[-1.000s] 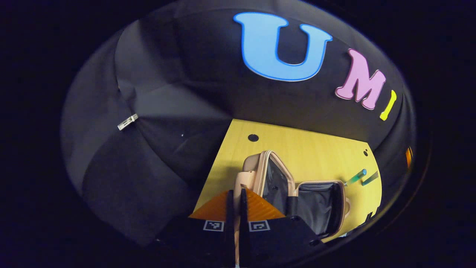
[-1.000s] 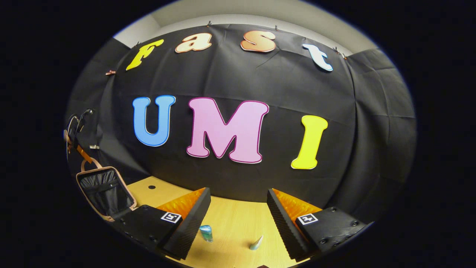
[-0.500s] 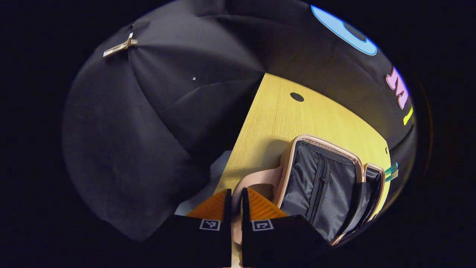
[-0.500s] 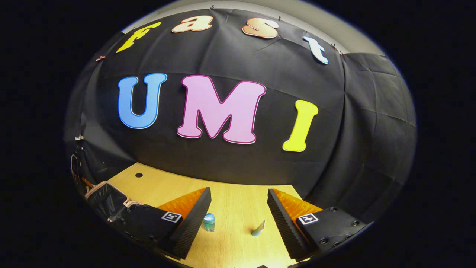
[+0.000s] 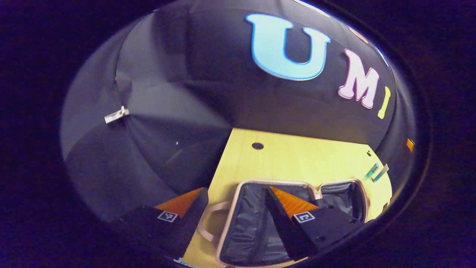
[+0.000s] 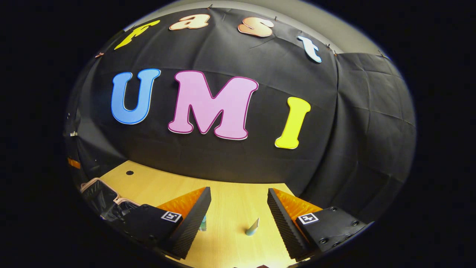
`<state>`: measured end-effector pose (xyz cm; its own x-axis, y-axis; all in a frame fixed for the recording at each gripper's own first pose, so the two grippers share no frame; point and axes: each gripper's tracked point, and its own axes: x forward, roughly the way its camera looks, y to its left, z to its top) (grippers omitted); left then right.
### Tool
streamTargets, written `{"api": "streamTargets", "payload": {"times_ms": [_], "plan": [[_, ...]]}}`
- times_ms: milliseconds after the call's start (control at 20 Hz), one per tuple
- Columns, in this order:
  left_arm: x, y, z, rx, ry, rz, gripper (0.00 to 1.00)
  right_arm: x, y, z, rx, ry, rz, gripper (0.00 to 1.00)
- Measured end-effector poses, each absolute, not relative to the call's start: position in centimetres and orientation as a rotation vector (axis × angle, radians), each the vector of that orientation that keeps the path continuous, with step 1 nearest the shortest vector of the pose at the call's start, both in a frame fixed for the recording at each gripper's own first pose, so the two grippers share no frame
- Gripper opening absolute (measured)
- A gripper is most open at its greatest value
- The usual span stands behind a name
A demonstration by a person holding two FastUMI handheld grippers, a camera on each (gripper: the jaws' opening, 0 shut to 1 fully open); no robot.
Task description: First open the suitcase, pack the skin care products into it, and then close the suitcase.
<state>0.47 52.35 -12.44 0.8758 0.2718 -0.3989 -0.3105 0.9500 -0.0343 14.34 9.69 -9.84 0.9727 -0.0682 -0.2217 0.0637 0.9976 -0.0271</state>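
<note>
Suitcase (image 5: pixel 260 223) is laid open on table (image 5: pixel 297 160). Left gripper (image 5: pixel 234 208) is spread wide above it, empty. Right gripper (image 6: pixel 238 212) is spread wide near tubes (image 6: pixel 252 227).

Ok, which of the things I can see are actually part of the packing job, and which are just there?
Part of the job:
- suitcase, lying open on the table
- two skin care tubes beyond it, still on the table
- left gripper, open above the suitcase
- right gripper, open near the tubes

Just there:
- wooden table
- clip on the booth cloth
</note>
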Motion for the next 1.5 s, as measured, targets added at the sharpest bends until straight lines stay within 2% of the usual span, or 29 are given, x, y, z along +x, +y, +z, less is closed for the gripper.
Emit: {"api": "streamTargets", "payload": {"times_ms": [100,200,300,450,600,850,1100,1300,1500], "plan": [[0.7,48.0,-7.8,-0.05,0.28,0.278,0.96,14.3,9.0,-9.5,-0.014,0.211,-0.064,0.96],[0.5,45.0,-4.2,0.01,0.182,0.332,0.96,14.1,8.3,-9.2,-0.01,0.202,-0.052,0.96],[0.5,42.2,-1.5,0.042,0.131,0.348,0.96,13.9,7.3,-9.3,-0.026,0.191,-0.04,0.97],[3.2,34.8,-0.9,0.002,0.101,0.279,0.96,13.7,6.1,-10.1,-0.037,0.203,-0.006,0.94],[6.4,28.7,-3.1,0.034,0.124,0.242,0.96,13.9,4.8,-11.3,-0.023,0.21,0.024,0.96],[11.3,15.4,-6.8,0.018,0.127,0.088,0.96,15.1,2.9,-14.7,-0.006,0.255,0.091,0.96],[16.2,6.2,-12.8,0.108,0.189,-0.006,0.95,16.5,1.5,-17.4,0.043,0.296,0.148,0.97],[20.1,3.0,-19.0,0.113,0.281,-0.02,0.98,17.4,1.7,-20.2,0.045,0.326,0.218,0.96],[22.9,1.3,-23.9,0.128,0.36,-0.03,0.98,18.2,1.1,-22.8,0.042,0.367,0.233,0.97]]}}
